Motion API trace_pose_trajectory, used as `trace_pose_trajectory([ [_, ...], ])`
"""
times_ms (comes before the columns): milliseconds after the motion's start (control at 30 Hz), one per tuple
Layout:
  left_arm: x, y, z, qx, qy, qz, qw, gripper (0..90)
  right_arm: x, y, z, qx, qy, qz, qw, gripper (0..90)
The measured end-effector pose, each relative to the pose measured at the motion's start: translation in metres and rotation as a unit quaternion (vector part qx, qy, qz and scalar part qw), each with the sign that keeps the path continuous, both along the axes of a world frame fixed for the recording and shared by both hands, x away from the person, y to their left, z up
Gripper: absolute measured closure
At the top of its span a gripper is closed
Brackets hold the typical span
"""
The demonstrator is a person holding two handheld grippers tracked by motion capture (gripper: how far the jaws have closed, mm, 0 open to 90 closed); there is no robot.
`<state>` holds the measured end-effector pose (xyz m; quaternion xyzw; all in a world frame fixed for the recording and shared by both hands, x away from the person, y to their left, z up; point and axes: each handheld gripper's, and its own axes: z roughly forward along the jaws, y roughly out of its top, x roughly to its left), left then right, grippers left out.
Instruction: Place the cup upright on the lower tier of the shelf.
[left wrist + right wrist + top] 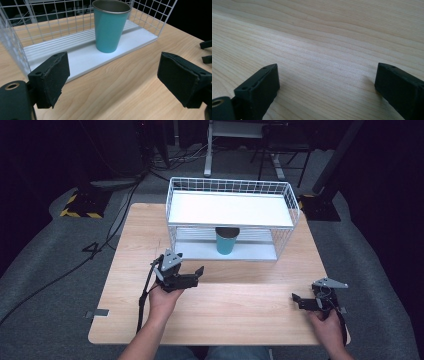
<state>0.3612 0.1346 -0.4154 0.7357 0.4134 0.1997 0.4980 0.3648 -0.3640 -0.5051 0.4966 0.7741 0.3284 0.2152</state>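
cup [111, 26] upright | mouth up | long axis vertical | rack [140, 37] lower shelf

No readable text, label, brand or number on anything I can see. The teal cup [110, 26] in front of my left tongs is plain, no logo or print. White wire rack [230, 187] and its shelves: blank. Wooden table [240, 315]: bare grain, nothing written. Only sign-like marking is the yellow-and-black hazard striping on a stand base [80, 212] on the floor at the far left, no words on it. A small grey tab [98, 313] at the table's left edge looks blank, too small to be sure.
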Motion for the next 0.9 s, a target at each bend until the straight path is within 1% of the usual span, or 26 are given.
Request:
trace_pose_trajectory([
  [33, -0.003, 0.003, 0.000, -0.001, -0.001, 0.000, 1.0000, 11.6, 0.000, 0.000, 0.000, 0.000, 0.000, 0.000, 1.0000, 6.0],
  [133, -0.015, 0.012, 0.000, 0.008, -0.005, -0.003, 1.0000, 11.7, 0.000, 0.000, 0.000, 0.000, 0.000, 0.000, 1.0000, 5.9],
  [233, -0.025, 0.022, -0.001, 0.011, -0.006, -0.005, 0.9999, 11.8, 0.000, 0.000, 0.000, 0.000, 0.000, 0.000, 1.0000, 6.0],
  [367, -0.035, 0.035, -0.005, 0.002, 0.006, -0.009, 0.9999, 12.2, 0.000, 0.000, 0.000, 0.000, 0.000, 0.000, 1.0000, 6.0],
  [400, -0.039, 0.040, -0.006, -0.002, 0.010, -0.009, 0.9999, 12.3, 0.000, 0.000, 0.000, 0.000, 0.000, 0.000, 1.0000, 6.0],
  [467, -0.045, 0.047, -0.010, 0.001, 0.007, -0.006, 1.0000, 12.3, 0.000, 0.000, 0.000, 0.000, 0.000, 0.000, 1.0000, 6.0],
  [567, -0.050, 0.053, -0.015, 0.015, 0.006, 0.001, 0.9999, 12.3, 0.000, 0.000, 0.000, 0.000, 0.000, 0.000, 1.0000, 5.9],
  [667, -0.052, 0.058, -0.023, 0.028, 0.015, 0.004, 0.9995, 12.5, 0.000, 0.000, 0.000, 0.000, 0.000, 0.000, 1.0000, 5.9],
  [733, -0.053, 0.063, -0.029, 0.025, 0.026, 0.010, 0.9993, 12.7, 0.000, 0.000, 0.000, 0.000, 0.000, 0.000, 1.0000, 6.0],
  [800, -0.054, 0.068, -0.033, 0.025, 0.032, 0.008, 0.9991, 12.7, 0.000, 0.000, 0.000, 0.000, 0.000, 0.000, 1.0000, 5.9],
  [900, -0.056, 0.076, -0.041, 0.030, 0.042, 0.012, 0.9986, 12.7, 0.000, 0.000, 0.000, 0.000, 0.000, 0.000, 1.0000, 5.9],
])
